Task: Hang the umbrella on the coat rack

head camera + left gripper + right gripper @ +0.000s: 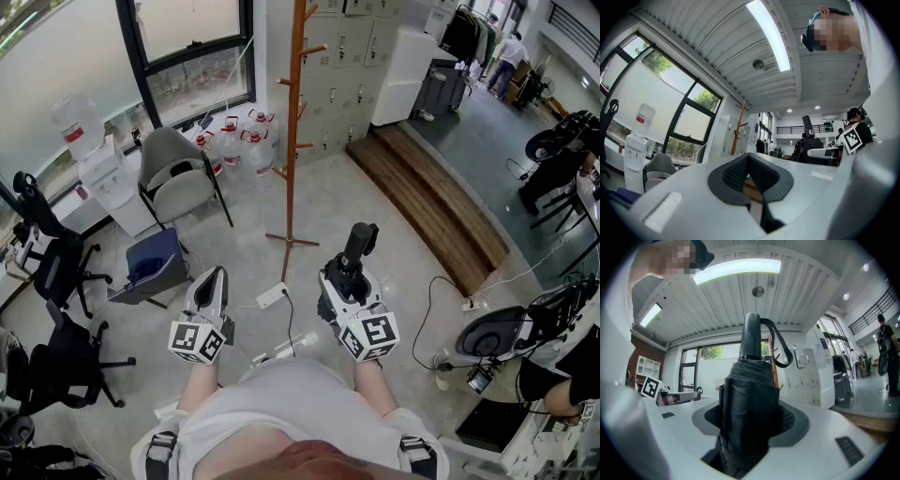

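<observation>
Both forearms reach forward from the torso and sit side by side, roughly level, marker cubes facing the person.

Left gripper [215, 277]: jaws clenched tip to tip, nothing between the pads.

Right gripper [345, 274]: jaws clamped on the umbrella [360, 242]. It's gripped around the folded black canopy. The handle end sticks out past the jaw tips, and the right gripper view shows a wrist strap looping off it.

The umbrella is off the floor, held only by the right gripper, and not yet on the coat rack [293, 122]. The rack stands on the floor well ahead. In the head view it sits between the two grippers, closer to the right one's line. It's a wooden pole with short angled pegs and a cross foot.

Counts:
- grippers: 2
- umbrella: 1
- coat rack: 1
- grey armchair [176, 178]: 1, left of the rack
- black office chairs [58, 267]: 2, at the far left
- water jugs [240, 142]: at least 4, clustered on the floor by the window behind the armchair; exact count unclear
- water dispenser [105, 173]: 1, with a bottle on top
- power strip [272, 295]: 1, on the floor between the grippers, cable attached
- wooden step [436, 202]: 1, running diagonally to the right of the rack

There are people in the far top right corner, too small to count.
</observation>
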`<state>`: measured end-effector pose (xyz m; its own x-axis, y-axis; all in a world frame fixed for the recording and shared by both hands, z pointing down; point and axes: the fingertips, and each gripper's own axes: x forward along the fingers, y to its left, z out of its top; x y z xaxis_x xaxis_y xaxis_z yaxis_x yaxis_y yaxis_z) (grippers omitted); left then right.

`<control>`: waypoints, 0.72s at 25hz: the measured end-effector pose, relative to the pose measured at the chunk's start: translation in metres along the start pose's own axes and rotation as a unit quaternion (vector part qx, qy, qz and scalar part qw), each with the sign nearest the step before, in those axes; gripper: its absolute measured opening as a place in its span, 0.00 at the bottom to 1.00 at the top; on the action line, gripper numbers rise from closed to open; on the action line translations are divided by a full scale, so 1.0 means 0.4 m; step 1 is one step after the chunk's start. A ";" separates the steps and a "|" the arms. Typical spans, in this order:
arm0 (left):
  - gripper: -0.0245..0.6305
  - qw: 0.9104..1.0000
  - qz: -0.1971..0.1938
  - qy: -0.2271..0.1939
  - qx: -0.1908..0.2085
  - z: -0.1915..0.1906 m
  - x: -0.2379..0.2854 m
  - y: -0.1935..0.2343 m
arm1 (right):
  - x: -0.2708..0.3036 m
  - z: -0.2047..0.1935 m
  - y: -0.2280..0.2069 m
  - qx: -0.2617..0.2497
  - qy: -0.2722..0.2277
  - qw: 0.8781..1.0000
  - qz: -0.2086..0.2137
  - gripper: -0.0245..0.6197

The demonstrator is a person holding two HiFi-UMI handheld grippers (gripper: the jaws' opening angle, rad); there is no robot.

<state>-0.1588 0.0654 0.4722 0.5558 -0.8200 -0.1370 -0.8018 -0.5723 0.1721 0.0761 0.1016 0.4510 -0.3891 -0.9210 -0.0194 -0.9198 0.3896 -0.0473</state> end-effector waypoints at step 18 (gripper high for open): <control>0.05 1.000 -0.014 0.027 0.005 -0.024 -0.002 -0.033 | -0.014 -0.003 0.006 0.005 -0.001 1.000 0.013 0.43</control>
<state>-0.1467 0.0736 0.4793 0.5885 -0.8035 -0.0892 -0.7879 -0.5948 0.1595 0.0762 0.1077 0.4523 -0.4120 -0.9109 -0.0225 -0.9092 0.4126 -0.0565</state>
